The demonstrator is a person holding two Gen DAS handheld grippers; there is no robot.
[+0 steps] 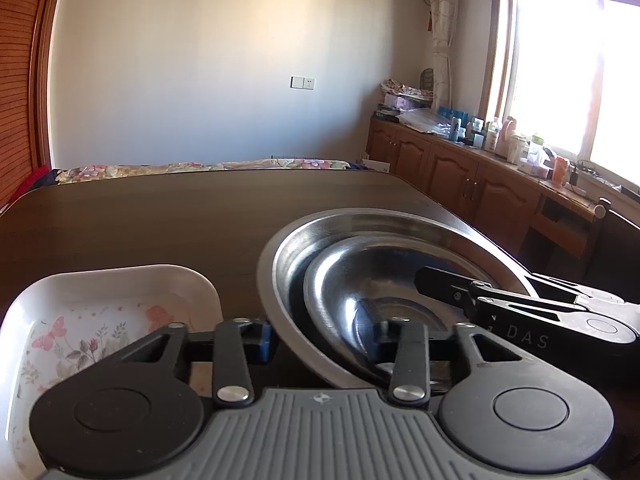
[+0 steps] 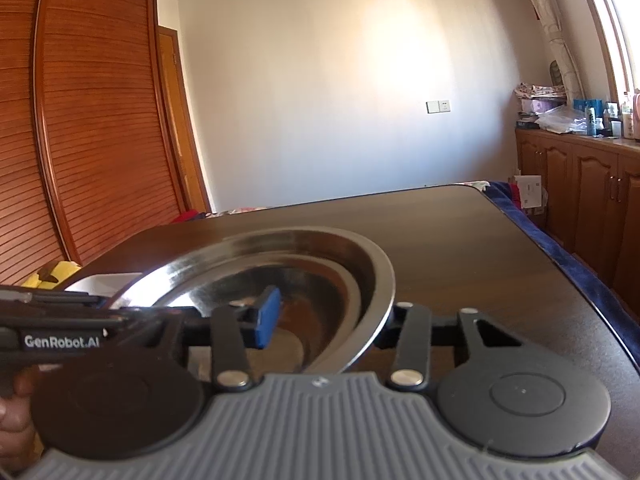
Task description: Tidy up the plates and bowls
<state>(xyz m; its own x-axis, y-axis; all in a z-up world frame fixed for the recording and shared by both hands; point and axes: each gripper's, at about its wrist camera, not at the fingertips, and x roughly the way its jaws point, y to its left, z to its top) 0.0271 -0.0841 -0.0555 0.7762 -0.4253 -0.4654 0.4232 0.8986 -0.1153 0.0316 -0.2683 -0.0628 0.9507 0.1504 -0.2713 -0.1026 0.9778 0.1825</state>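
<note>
Both grippers' jaws straddle steel bowl (image 1: 360, 248) rim (tilted).

Table layout, both wrist views.
Small bowl (image 1: 360, 280) nested in large bowl (image 1: 400, 220); tray (image 1: 120, 292) left, on table (image 1: 160, 216).

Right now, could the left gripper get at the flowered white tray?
Probably yes. The white tray lies uncovered beside the left gripper. But the gripper's open jaws straddle the rim of the steel bowl, so it must pull clear first.
</note>
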